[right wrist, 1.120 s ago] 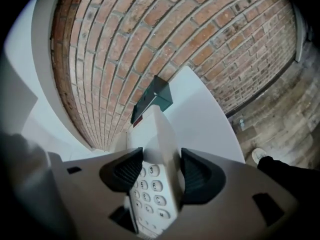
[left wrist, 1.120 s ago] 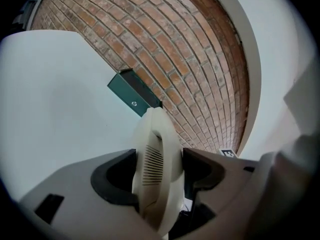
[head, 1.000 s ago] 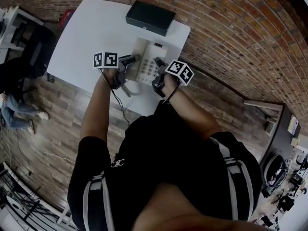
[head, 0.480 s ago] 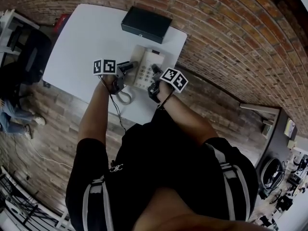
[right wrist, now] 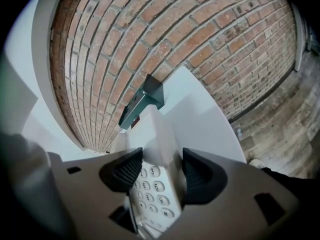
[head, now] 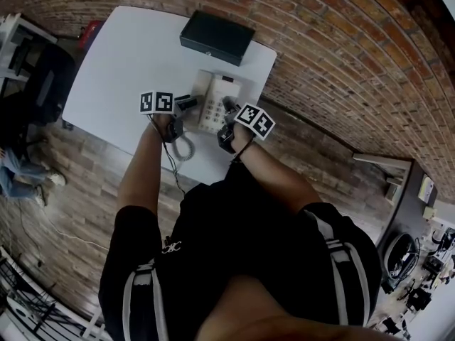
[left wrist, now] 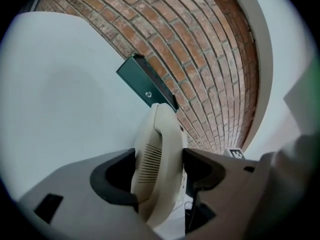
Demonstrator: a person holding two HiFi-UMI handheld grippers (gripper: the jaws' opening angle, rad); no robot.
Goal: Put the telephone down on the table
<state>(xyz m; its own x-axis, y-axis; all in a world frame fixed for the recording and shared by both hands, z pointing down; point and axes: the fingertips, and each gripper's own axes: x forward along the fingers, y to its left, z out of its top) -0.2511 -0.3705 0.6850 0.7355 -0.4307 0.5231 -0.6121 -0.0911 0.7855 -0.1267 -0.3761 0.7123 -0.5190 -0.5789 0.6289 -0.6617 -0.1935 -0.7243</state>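
Observation:
A cream telephone [head: 215, 99] is over the near right part of the white table [head: 121, 69]; whether it rests on the table I cannot tell. My left gripper [head: 186, 105] is at its left side, shut on the cream handset [left wrist: 157, 149], which fills the gap between the left gripper's [left wrist: 159, 171] dark pads. My right gripper [head: 229, 107] is shut on the right edge of the telephone base [right wrist: 155, 134] beside the number keys [right wrist: 152, 186]. The coiled cord [head: 183, 146] hangs down onto the table near the front edge.
A black flat box [head: 217, 38] lies at the table's far edge against the brick wall; the box [left wrist: 145, 84] is also ahead in both gripper views [right wrist: 145, 99]. The table's left half is bare white. A wood floor surrounds the table.
Both grippers and the telephone have shifted slightly toward the table's front edge. The coiled cord now shows looped on the table below the left gripper.

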